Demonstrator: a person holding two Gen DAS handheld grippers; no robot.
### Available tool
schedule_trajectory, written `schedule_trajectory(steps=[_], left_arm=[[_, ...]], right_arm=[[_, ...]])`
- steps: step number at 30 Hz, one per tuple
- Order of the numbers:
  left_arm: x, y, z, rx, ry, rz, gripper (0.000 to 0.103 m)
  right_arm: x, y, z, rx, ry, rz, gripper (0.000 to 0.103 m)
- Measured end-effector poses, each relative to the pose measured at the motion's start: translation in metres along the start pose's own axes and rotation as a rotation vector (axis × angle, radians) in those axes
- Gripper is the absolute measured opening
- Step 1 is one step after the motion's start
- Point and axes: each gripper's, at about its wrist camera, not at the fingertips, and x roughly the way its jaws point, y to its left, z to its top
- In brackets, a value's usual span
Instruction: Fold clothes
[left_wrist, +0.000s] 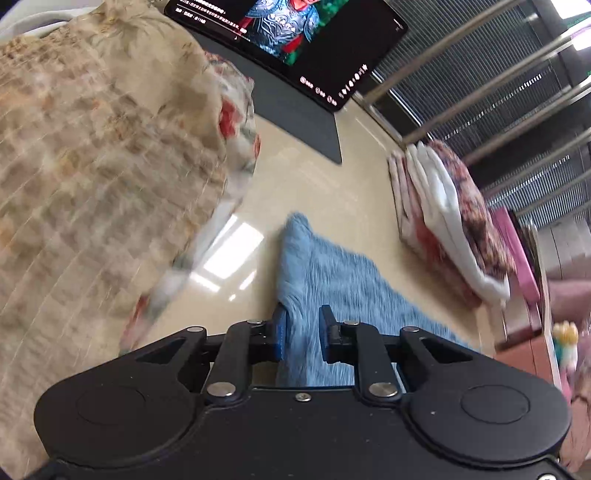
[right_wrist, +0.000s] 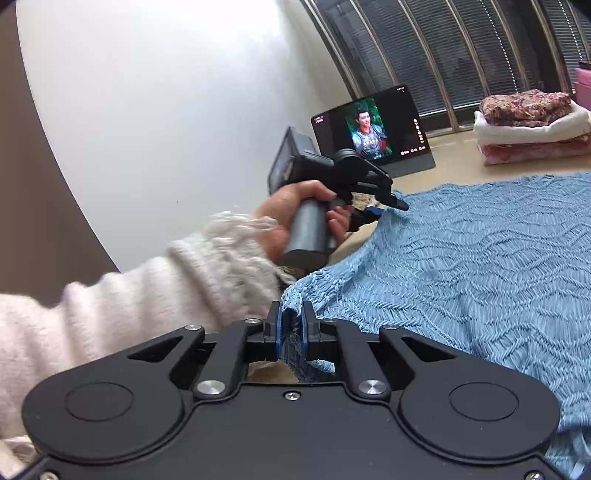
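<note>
The blue knit garment (right_wrist: 461, 266) lies spread over the beige desk (left_wrist: 325, 192), reaching from the near edge toward the far right.

Right gripper (right_wrist: 291, 332): the fingers are clamped on a bunched near-left corner of the garment, with fabric pinched between the blue pads.

Left gripper (left_wrist: 302, 332): in the left wrist view the fingers stand apart, with garment fabric lying between and beneath them. In the right wrist view the same gripper sits at the garment's far-left edge, held by the left hand (right_wrist: 295, 218) in a cream knitted sleeve.

A beige floral cloth (left_wrist: 103, 155) fills the left of the left wrist view, blurred. A tablet (right_wrist: 373, 129) stands propped at the far side of the desk. A stack of folded clothes (right_wrist: 532, 125) rests on the desk at the far right, well apart from the garment.
</note>
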Motion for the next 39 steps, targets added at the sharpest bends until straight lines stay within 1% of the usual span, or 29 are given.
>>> schedule_trajectory(steps=[3, 4, 5, 7, 9, 14, 19, 23, 27, 32, 36, 39], left_arm=[[0.006, -0.004, 0.011, 0.008, -0.015, 0.019, 0.019], [0.008, -0.007, 0.013, 0.031, -0.017, 0.04, 0.013], [0.01, -0.011, 0.014, 0.059, -0.019, 0.066, 0.005], [0.011, -0.019, 0.012, 0.12, -0.025, 0.1, 0.005], [0.01, -0.023, 0.01, 0.146, -0.03, 0.121, 0.004], [0.006, -0.024, 0.014, 0.144, -0.024, 0.154, 0.004], [-0.006, -0.024, 0.019, 0.091, -0.031, 0.162, 0.004], [-0.017, -0.038, 0.018, 0.098, -0.07, 0.173, 0.004], [-0.027, -0.063, 0.015, 0.109, -0.104, 0.165, 0.004], [-0.035, -0.108, 0.006, 0.159, -0.132, 0.153, 0.004], [-0.031, -0.148, -0.012, 0.191, -0.138, 0.126, 0.004], [-0.024, -0.179, -0.029, 0.219, -0.14, 0.112, 0.004]], right_arm=[[-0.002, -0.002, 0.002, -0.002, -0.007, 0.014, 0.009], [-0.003, -0.002, 0.003, -0.005, -0.008, 0.016, 0.009], [-0.003, -0.003, 0.003, -0.009, -0.01, 0.015, 0.009], [-0.003, -0.005, 0.004, -0.011, -0.011, 0.011, 0.009], [-0.002, -0.008, 0.004, -0.007, -0.009, 0.006, 0.009], [0.001, -0.012, 0.0, 0.015, 0.011, 0.014, 0.009], [-0.007, -0.02, -0.002, 0.071, 0.008, 0.039, 0.008], [-0.02, -0.027, -0.004, 0.1, -0.017, 0.046, 0.008], [-0.039, -0.034, -0.006, 0.112, -0.062, 0.048, 0.008], [-0.069, -0.045, -0.007, 0.147, -0.123, 0.067, 0.008], [-0.097, -0.056, -0.013, 0.174, -0.167, 0.071, 0.008], [-0.118, -0.07, -0.019, 0.215, -0.205, 0.051, 0.008]])
